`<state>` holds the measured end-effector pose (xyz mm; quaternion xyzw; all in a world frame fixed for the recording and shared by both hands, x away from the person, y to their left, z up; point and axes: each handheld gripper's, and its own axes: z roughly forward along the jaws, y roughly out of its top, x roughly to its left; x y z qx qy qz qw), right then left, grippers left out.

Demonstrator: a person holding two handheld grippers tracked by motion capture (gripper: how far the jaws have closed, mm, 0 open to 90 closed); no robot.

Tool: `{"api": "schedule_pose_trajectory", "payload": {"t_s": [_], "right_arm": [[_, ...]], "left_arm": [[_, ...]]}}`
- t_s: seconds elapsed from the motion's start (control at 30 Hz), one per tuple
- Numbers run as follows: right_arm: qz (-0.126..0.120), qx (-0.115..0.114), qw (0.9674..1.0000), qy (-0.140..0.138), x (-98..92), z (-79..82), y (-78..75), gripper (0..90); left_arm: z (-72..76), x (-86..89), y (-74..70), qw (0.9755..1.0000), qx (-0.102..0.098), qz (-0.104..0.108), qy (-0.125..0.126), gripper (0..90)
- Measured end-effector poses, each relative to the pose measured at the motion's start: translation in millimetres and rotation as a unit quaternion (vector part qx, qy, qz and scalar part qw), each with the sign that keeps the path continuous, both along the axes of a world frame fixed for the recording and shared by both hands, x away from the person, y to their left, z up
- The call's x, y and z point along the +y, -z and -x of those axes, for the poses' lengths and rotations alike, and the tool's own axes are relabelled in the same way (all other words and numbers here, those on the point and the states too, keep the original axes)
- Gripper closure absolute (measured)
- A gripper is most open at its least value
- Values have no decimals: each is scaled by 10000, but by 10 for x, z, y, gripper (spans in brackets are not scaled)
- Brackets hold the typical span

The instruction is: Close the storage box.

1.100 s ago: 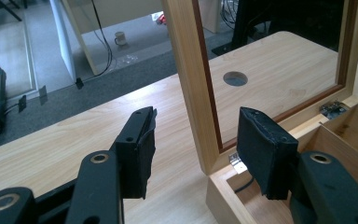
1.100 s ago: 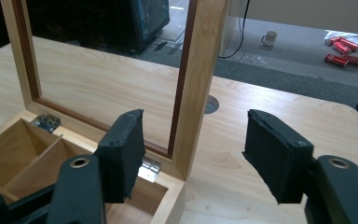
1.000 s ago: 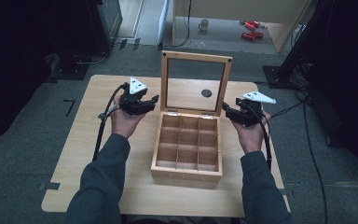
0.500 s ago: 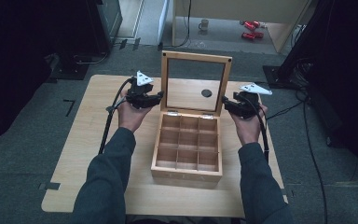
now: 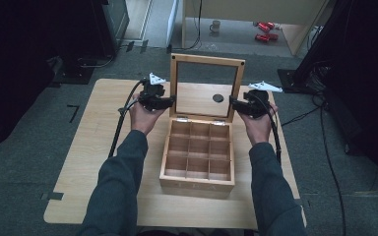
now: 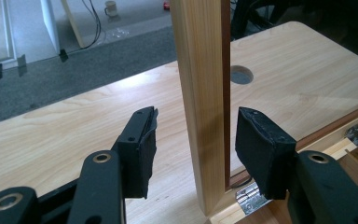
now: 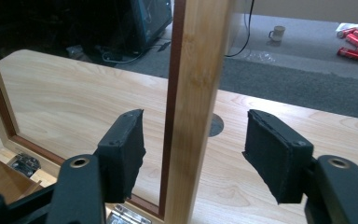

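Observation:
A wooden box with several empty compartments stands mid-table. Its glass-paned lid is up, roughly vertical. My left gripper is at the lid's left side rail. In the left gripper view it is open, one jaw on each side of the rail with small gaps. My right gripper is at the lid's right side rail. In the right gripper view it is open and straddles that rail without touching. Metal hinges join the lid to the box.
The light wooden table has a round cable hole behind the lid. Black cables trail from both grippers. On the floor beyond the table lie a mug and red objects. Dark equipment stands at both sides.
Both hands have moved forward and inward from beside the box to the lid. Each gripper's open jaws now straddle a side rail of the lid.

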<state>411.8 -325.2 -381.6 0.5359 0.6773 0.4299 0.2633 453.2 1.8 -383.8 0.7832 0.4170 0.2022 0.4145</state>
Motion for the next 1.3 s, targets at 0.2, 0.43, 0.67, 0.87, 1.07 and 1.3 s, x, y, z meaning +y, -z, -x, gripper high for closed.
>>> {"api": "schedule_pose_trajectory", "payload": {"t_s": [0.2,0.43,0.67,0.87,1.07,1.3], "right_arm": [[-158,56,9998,-52,16,-80,66,371],[-142,32,9998,-157,53,-131,113,374],[-35,49,9996,-267,109,-206,19,390],[43,97,9995,-287,158,-243,-7,396],[30,112,9994,-330,148,-240,-5,401],[-106,42,9992,-377,132,-182,-19,402]], "left_arm": [[-36,-43,9,10000,13,70,-1,492],[-88,-121,-22,10000,-4,-21,88,498],[-123,-176,-15,9998,50,204,39,501],[-127,-184,-2,9997,83,205,39,501],[-127,-188,-13,9994,153,303,-28,503],[-57,-187,-23,9997,42,239,-41,509]]}}
